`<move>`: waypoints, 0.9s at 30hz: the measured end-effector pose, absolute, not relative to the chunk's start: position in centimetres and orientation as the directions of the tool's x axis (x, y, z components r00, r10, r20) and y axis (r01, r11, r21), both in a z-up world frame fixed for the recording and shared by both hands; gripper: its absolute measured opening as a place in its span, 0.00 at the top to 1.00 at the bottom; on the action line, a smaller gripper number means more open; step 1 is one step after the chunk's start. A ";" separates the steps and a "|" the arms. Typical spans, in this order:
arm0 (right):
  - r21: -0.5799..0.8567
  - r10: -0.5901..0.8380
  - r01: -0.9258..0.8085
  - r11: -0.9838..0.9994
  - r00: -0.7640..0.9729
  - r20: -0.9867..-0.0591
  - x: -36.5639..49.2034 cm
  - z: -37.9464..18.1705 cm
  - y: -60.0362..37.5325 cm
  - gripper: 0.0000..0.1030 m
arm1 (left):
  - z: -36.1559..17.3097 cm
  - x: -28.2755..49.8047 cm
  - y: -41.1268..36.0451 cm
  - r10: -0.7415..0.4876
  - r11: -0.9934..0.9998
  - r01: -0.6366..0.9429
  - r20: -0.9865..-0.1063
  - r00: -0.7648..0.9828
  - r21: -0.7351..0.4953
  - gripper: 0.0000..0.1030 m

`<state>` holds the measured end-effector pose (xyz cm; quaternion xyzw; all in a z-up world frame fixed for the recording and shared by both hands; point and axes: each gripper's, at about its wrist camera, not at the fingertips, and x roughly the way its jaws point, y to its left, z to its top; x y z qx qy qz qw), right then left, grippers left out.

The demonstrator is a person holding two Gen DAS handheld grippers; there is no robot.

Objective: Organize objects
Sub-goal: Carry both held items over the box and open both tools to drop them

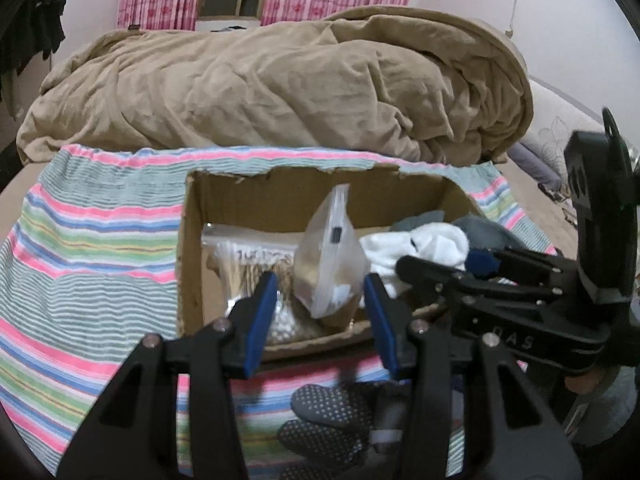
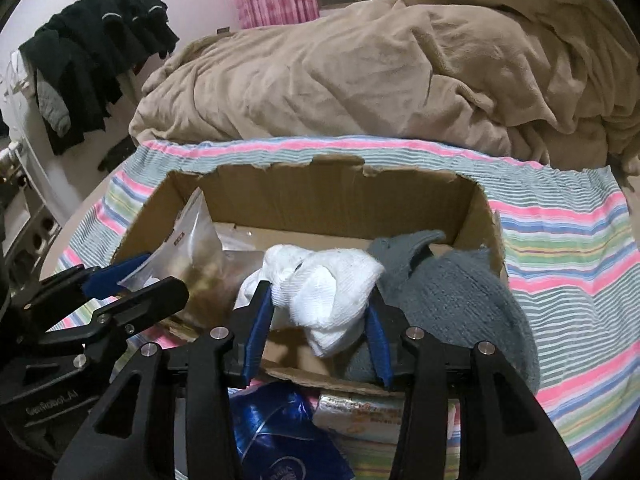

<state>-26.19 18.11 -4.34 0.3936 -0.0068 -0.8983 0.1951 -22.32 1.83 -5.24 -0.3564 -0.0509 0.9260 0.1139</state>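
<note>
An open cardboard box [image 1: 192, 240] [image 2: 340, 200] sits on a striped cloth. It holds clear zip bags [image 1: 332, 256] [image 2: 196, 240], a white sock bundle [image 1: 420, 248] [image 2: 324, 284] and a grey sock [image 1: 484, 232] [image 2: 452, 292] draped over its right near corner. My left gripper [image 1: 320, 300] is open at the box's near edge, with a zip bag standing just beyond its fingers. My right gripper [image 2: 320, 304] has its jaws spread around the white sock bundle; I cannot tell whether the pads press it. It also shows in the left wrist view [image 1: 444, 268].
Grey dotted socks [image 1: 332, 412] lie on the striped cloth [image 1: 88, 248] [image 2: 568, 248] in front of the box. A blue packet [image 2: 276, 432] and a wrapped pack [image 2: 372, 412] lie there too. A rumpled tan blanket [image 1: 280, 84] [image 2: 360, 72] is behind the box. Dark clothes [image 2: 92, 52] hang at left.
</note>
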 end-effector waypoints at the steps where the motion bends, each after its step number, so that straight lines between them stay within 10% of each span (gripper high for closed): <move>1: 0.168 -0.356 0.343 -0.924 -0.613 -0.705 -26.1 -4.4 18.2 0.54 | -5.2 -22.2 1.9 0.244 -0.970 -0.176 -0.647 -0.722 -0.168 0.54; 12: 0.112 -0.323 0.323 -0.940 -0.733 -0.598 -22.9 -0.6 18.7 0.19 | -2.2 -19.8 0.4 0.228 -0.972 -0.143 -0.596 -0.770 -0.188 0.30; 27: 0.098 -0.292 0.287 -0.953 -0.787 -0.544 -16.9 1.9 22.9 0.18 | 0.3 -11.7 -0.1 0.211 -0.971 -0.104 -0.570 -0.794 -0.214 0.26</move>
